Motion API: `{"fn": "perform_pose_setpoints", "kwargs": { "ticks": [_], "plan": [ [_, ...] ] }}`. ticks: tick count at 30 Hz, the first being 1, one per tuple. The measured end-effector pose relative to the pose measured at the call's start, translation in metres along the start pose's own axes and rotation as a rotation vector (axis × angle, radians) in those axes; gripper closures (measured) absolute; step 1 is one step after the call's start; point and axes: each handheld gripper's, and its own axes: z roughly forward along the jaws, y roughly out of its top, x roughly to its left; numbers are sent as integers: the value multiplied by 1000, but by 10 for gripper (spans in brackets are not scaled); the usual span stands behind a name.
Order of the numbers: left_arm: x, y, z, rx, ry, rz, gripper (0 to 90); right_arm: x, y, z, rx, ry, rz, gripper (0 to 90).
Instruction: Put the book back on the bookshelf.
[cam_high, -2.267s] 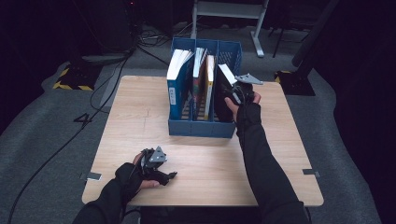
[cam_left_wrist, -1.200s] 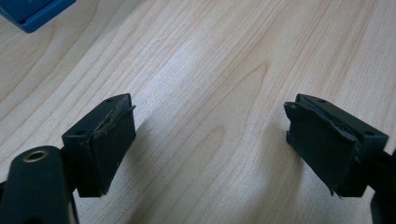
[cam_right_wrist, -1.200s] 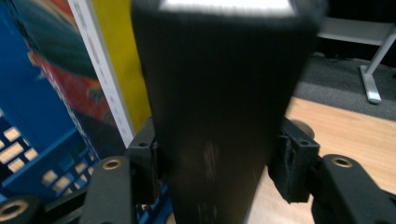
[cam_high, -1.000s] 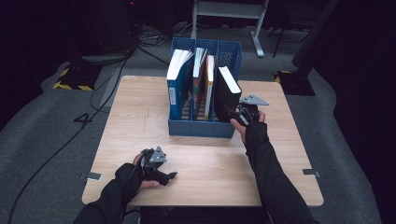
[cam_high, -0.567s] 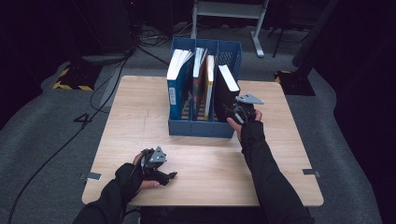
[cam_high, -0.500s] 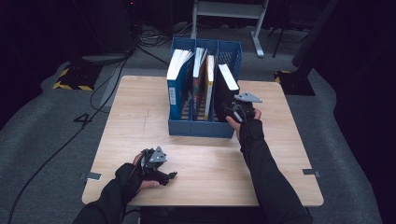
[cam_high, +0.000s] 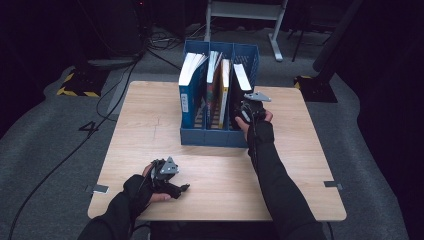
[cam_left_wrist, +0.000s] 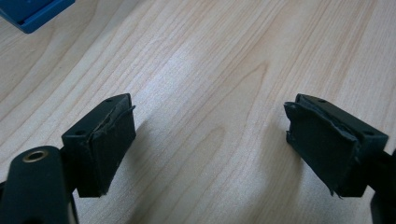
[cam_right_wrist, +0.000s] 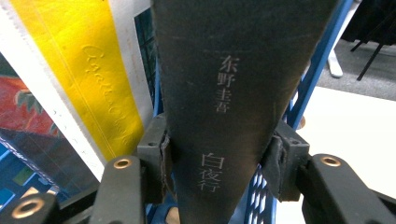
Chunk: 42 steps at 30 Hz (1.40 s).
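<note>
Right hand-held gripper (cam_right_wrist: 219, 161) is clamped on the spine of the black book (cam_right_wrist: 233, 84), which stands in the rightmost compartment of the blue file rack (cam_high: 220, 136), tight against the yellow book (cam_right_wrist: 88, 70). Left hand-held gripper (cam_left_wrist: 210, 149) rests spread wide with nothing between its pads, near the front edge of the wooden surface (cam_high: 300, 165). Bare wood lies between them; grey carpet (cam_high: 45, 145) all round.

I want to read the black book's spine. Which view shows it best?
The right gripper view: the black book is close, its pale lettering legible between the right tongs. The high view shows it small in the blue rack.
</note>
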Motion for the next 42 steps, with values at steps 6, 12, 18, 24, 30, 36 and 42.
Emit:
{"fn": "perform_pose_setpoints", "kwargs": {
  "ticks": [6, 12, 18, 24, 30, 36, 42],
  "plan": [
    [0, 0, 0, 0, -1, -1, 152, -2, 6, 1, 45, 14, -18, 498],
    [0, 0, 0, -1, -1, -1, 152, -4, 10, 4, 71, 30, -26, 493],
    [0, 0, 0, 1, -2, 0, 152, -5, 12, 6, 88, 43, -37, 483],
    [0, 0, 0, 0, -1, -1, 152, -7, 13, 4, 99, 59, -47, 479],
    [0, 0, 0, 0, 0, -1, 153, -10, 13, -1, 112, 78, -65, 479],
    [0, 0, 0, 0, 1, -1, 153, -11, 13, -8, 122, 89, -115, 490],
    [0, 0, 0, 1, 1, -1, 153, -15, 14, -14, 125, 102, -144, 479]
  ]
}}
